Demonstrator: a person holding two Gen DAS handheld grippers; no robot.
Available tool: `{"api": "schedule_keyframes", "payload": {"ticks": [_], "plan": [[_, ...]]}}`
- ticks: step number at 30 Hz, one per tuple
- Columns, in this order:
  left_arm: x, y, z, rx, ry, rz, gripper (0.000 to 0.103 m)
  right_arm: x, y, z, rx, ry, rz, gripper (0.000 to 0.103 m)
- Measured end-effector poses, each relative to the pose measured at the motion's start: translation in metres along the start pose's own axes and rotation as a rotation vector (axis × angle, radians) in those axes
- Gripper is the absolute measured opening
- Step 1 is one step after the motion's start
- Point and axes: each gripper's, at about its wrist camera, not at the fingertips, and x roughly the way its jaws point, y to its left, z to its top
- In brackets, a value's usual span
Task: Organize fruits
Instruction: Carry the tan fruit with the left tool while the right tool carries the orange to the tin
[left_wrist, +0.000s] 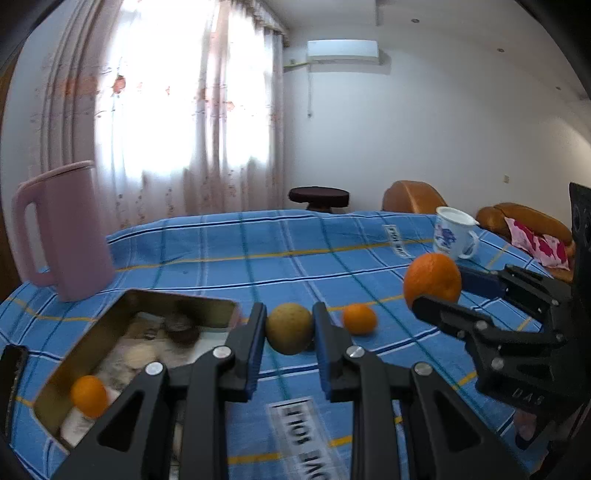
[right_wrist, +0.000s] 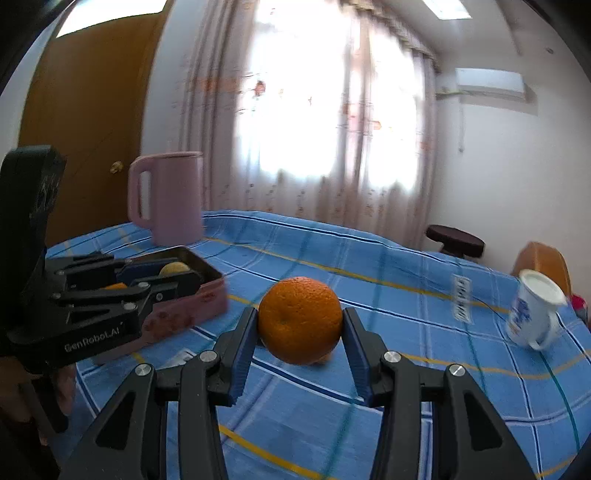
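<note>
Left wrist view: my left gripper (left_wrist: 289, 328) has its fingers clamped on the yellow-green fruit (left_wrist: 289, 328), one blue pad pressed on each side, held clear of the blue checked table (left_wrist: 221, 243). The metal tin (left_wrist: 122, 310) lies just left of the fingers with one small orange (left_wrist: 88, 396) already inside, near its close end. Another small orange (left_wrist: 359, 319) sits on the table just right of the fingers.

In the right wrist view, my right gripper (right_wrist: 300, 325) is closed around the big orange (right_wrist: 300, 319), pads touching its flanks, the fruit lifted above the cloth. The tin (right_wrist: 207, 291) is to the left of those fingers, with my left gripper hovering at its rim.

What worries me: both fruits seem bound for one tin, and the two grippers are near each other there, so a collision at the rim could knock a fruit loose. Round fruit held only at its flanks could also roll out if I tilt. The pink jug (left_wrist: 62, 229) beyond the tin and the white mug (right_wrist: 532, 314) far right stand clear enough, I judge.
</note>
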Motion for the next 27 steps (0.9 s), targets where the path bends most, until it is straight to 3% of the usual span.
{"api": "schedule_keyframes", "payload": {"ticks": [12, 18, 27], "plan": [[-0.028, 0.099, -0.009, -0.133, 0.016, 0.14, 0.026, 0.033, 0.077, 0.033, -0.071, 0.02, 0.174, 0.048], [-0.025, 0.123, -0.01, -0.172, 0.034, 0.165, 0.026, 0.053, 0.105, 0.038, -0.122, 0.063, 0.193, 0.048], [-0.004, 0.135, -0.017, -0.18, 0.109, 0.168, 0.027, 0.098, 0.11, 0.031, -0.12, 0.173, 0.177, 0.048]]}}
